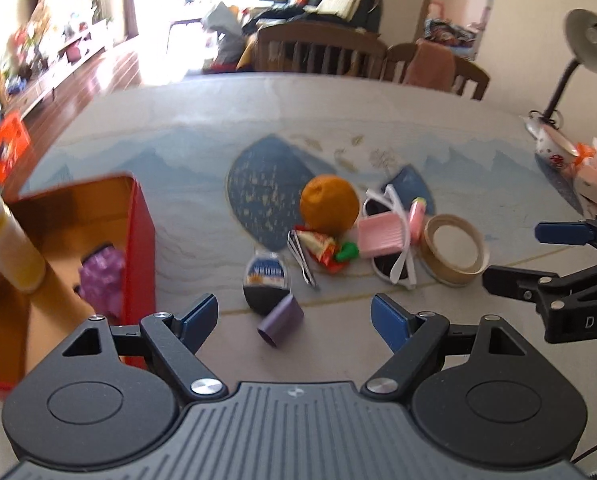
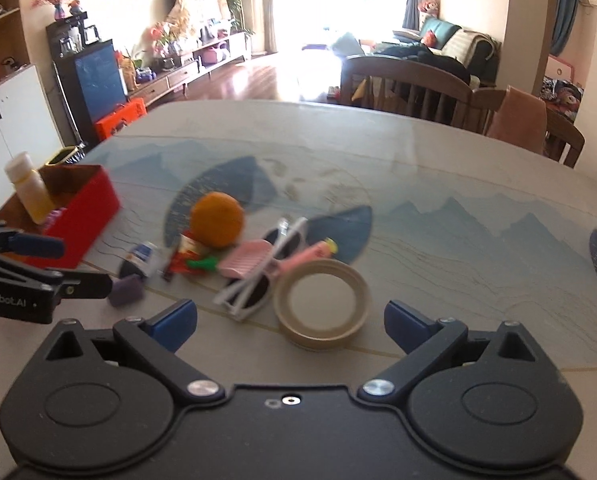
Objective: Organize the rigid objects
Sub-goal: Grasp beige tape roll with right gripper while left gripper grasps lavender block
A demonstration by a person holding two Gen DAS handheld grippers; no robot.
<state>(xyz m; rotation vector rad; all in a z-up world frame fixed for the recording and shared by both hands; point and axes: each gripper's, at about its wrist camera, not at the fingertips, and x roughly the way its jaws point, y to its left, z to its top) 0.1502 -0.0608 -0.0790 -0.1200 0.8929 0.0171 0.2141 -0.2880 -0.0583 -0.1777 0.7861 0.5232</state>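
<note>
Both sets of jaws are standing wide and holding nothing: the left gripper is hanging over a small purple tube, the right gripper over a tape roll. The clutter is lying mid-counter: an orange, white sunglasses, a pink comb, tweezers, all touching or overlapping. A red box, already holding a bottle, is sitting to the left. Judging from the crowding, closing on one piece risks nudging the orange into rolling. The counter is lying bare to the right, giving room to move.
</note>
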